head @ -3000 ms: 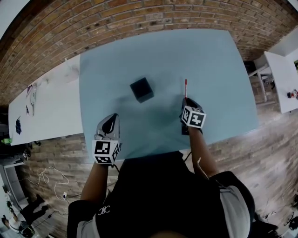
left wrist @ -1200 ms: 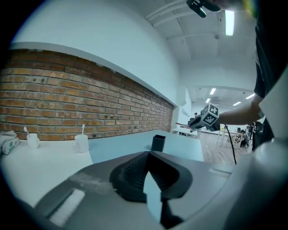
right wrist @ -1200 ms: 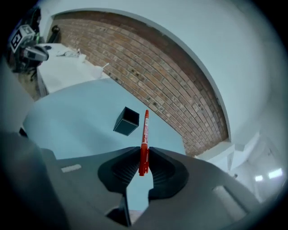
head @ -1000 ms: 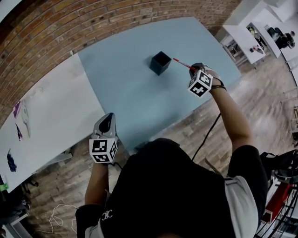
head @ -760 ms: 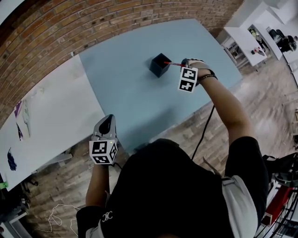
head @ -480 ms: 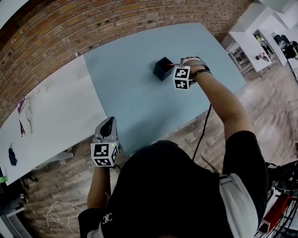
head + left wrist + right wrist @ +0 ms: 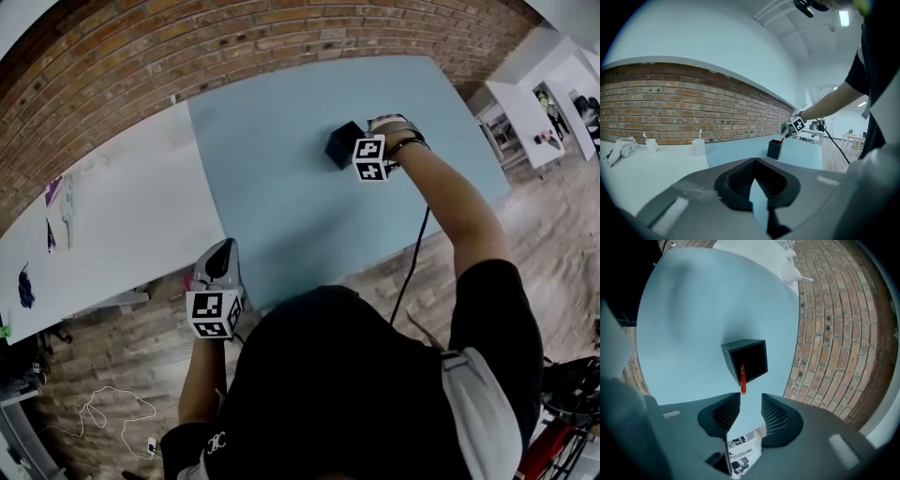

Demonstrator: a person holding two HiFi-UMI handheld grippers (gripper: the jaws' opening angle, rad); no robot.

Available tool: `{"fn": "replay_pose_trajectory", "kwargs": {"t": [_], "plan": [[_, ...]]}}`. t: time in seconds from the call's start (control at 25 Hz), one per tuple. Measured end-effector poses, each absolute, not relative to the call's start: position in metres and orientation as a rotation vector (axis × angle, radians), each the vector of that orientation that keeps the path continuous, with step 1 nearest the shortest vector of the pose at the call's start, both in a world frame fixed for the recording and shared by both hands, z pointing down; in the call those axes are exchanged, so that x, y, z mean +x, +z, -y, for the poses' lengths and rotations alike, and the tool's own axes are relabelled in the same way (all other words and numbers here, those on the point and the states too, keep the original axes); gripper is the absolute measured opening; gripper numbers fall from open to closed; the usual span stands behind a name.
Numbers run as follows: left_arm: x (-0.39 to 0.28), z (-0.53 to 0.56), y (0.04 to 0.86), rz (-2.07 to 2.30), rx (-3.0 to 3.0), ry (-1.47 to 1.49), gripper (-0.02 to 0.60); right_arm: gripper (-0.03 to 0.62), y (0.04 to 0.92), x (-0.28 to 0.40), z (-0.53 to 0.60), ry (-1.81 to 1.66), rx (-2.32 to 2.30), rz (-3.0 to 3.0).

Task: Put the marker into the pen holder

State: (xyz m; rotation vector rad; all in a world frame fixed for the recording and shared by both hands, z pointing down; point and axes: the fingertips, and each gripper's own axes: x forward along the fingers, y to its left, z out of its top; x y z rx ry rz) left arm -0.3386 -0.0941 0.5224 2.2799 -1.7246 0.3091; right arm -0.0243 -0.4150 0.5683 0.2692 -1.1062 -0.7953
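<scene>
Right gripper: jaws parted and have just been opening, with nothing between the pads. Only bare blue table shows through the gap. The marker sits just ahead of the tips and a touch left of the gap's centreline. Its red tail end is almost at the mouth of the jaws, apart from both pads as far as I can tell. The rest of it runs away from the jaws and down into the pen holder. It looks to lean on the holder's near wall, but I can't see whether its far end has bottomed out. The holder stands directly beyond the jaws, open top facing them, near but not touching. My read: this is the release step, the marker is dropped in and the task is as good as done. The next move should be a straight pull-back along the jaw line, up and away, jaws kept open. The tail pokes out next to the left pad, so any sideways drift could catch it and tip it or nudge the holder. Left gripper: tips together, holding nothing, parked well apart from the holder, which shows far ahead of its jaws.
</scene>
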Motion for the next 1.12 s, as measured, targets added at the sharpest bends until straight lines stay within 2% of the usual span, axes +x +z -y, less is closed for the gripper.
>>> {"fn": "replay_pose_trajectory", "kwargs": {"t": [0.12, 0.28, 0.44, 0.52, 0.64, 0.76, 0.88, 1.04, 1.12], "plan": [[-0.338, 0.093, 0.526, 1.726, 2.265, 0.312, 0.008, 0.175, 0.567, -0.033, 0.421, -0.794, 0.293, 1.153], [-0.339, 0.094, 0.530, 1.725, 2.257, 0.324, 0.008, 0.184, 0.556, -0.050, 0.421, -0.802, 0.370, 1.269], [-0.334, 0.099, 0.529, 1.718, 2.279, 0.336, 0.008, 0.179, 0.514, -0.069, 0.410, -0.679, 0.637, 1.610], [-0.332, 0.102, 0.529, 1.710, 2.292, 0.342, 0.008, 0.136, 0.487, -0.071, 0.401, -0.633, 0.797, 1.775], [-0.327, 0.107, 0.528, 1.690, 2.313, 0.353, 0.008, 0.033, 0.451, -0.065, 0.384, -0.632, 1.014, 1.946], [-0.322, 0.112, 0.526, 1.670, 2.339, 0.363, 0.008, 0.009, 0.429, -0.052, 0.361, -0.567, 1.220, 2.084], [-0.319, 0.117, 0.525, 1.658, 2.357, 0.370, 0.008, 0.009, 0.419, -0.030, 0.333, -0.324, 1.470, 2.261], [-0.318, 0.124, 0.524, 1.654, 2.369, 0.371, 0.008, 0.009, 0.429, 0.008, 0.283, 0.182, 1.822, 2.488], [-0.317, 0.127, 0.522, 1.647, 2.378, 0.367, 0.008, 0.008, 0.448, 0.014, 0.262, 0.306, 1.858, 2.511]]}}
